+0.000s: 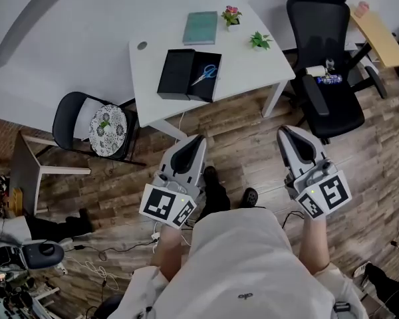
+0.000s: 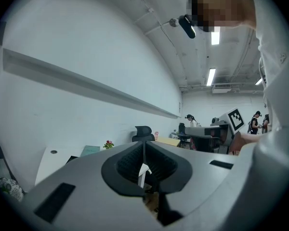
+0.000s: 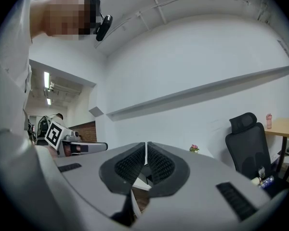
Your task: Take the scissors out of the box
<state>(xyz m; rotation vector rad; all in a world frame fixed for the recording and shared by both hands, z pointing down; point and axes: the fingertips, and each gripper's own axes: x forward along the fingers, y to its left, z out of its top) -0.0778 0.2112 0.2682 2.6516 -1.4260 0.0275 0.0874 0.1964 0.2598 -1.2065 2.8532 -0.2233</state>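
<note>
**Head view.** A white table [image 1: 253, 72] carries an open black box [image 1: 186, 75]. The scissors [image 1: 205, 72], blue-handled, lie inside the box's right-hand half. A green book [image 1: 200, 27], a pink-flowered pot plant [image 1: 231, 15] and a small green plant [image 1: 260, 40] stand further back. A black office chair [image 1: 326, 58] is at the table's right, and a chair with a patterned cushion [image 1: 107, 130] at its left. The left gripper [image 1: 198, 138] and right gripper [image 1: 284, 130] are held over the wooden floor [image 1: 239, 151], well short of the table and apart from each other. Only this view shows the box's contents.

**Left gripper view.** The jaws are pressed together with nothing between them. The table appears edge-on at lower left, so the book and the flower show but the scissors do not. Seen only here are distant people [image 2: 189, 121] at the far end of the room, with the right gripper's marker cube in front of them.

**Right gripper view.** The jaws are drawn together, with only a hairline of light between the pads and nothing held. The flower pot peeps over the gripper body; the box and scissors are hidden. This view alone shows the office chair side-on, with a pink bottle [image 3: 269, 121] on a wooden table [image 3: 282, 127] beyond it, and the left gripper's marker cube at left.
</note>
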